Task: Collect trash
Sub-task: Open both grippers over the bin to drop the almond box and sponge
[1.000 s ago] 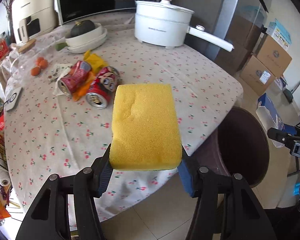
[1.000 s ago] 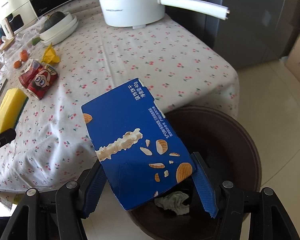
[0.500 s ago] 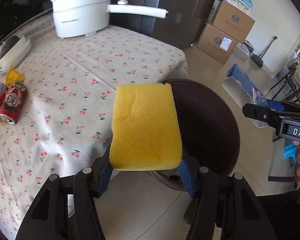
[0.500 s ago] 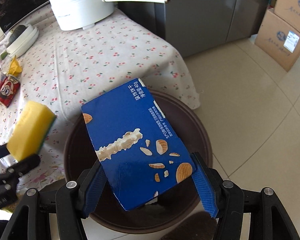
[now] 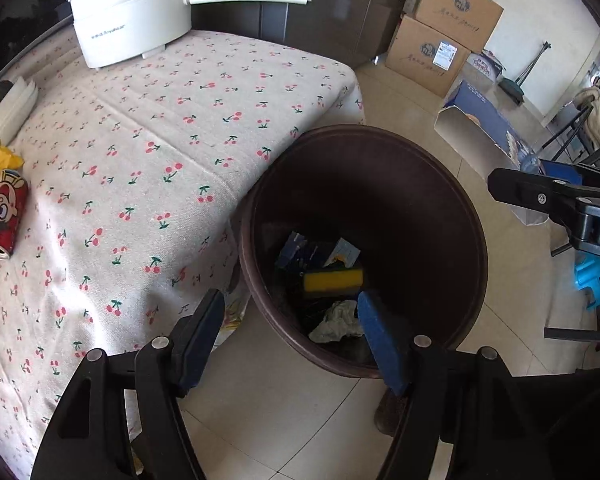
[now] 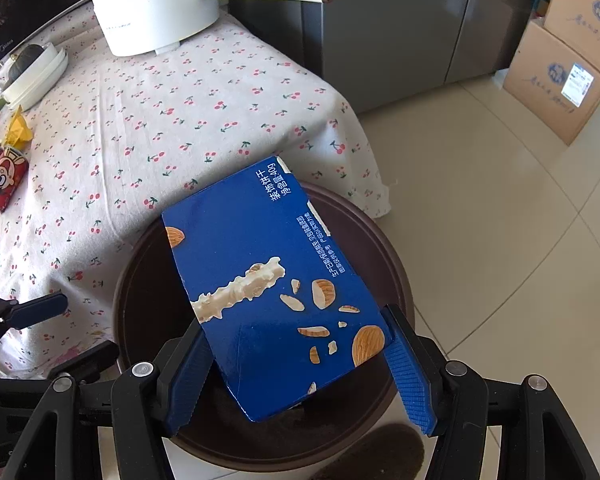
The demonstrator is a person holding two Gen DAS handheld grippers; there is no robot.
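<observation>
A dark brown trash bin point(image 5: 440, 208) stands on the floor by the table's corner. Down inside it lies the yellow sponge point(image 5: 332, 280) among a crumpled tissue point(image 5: 336, 320) and blue scraps. My left gripper point(image 5: 290, 338) hangs over the bin's near rim with its jaws opening and nothing between them. My right gripper point(image 6: 296, 368) is shut on a blue almond-biscuit box point(image 6: 268, 280), held tilted above the bin point(image 6: 392, 264). That box point(image 5: 480, 124) also shows at the right in the left wrist view. Red cans point(image 5: 2, 212) and a yellow wrapper point(image 5: 4, 156) lie on the table.
A cherry-print cloth covers the table point(image 5: 160, 120), with a white electric pot point(image 5: 132, 8) at its far end and white dishes point(image 6: 32, 72) at the left. Cardboard boxes point(image 5: 444, 28) are stacked on the tiled floor beyond. A grey fridge point(image 6: 400, 20) stands behind the table.
My left gripper swung from over the table to above the bin, opened, and the yellow sponge dropped into the bin. The right gripper carried the blue box over the bin too.
</observation>
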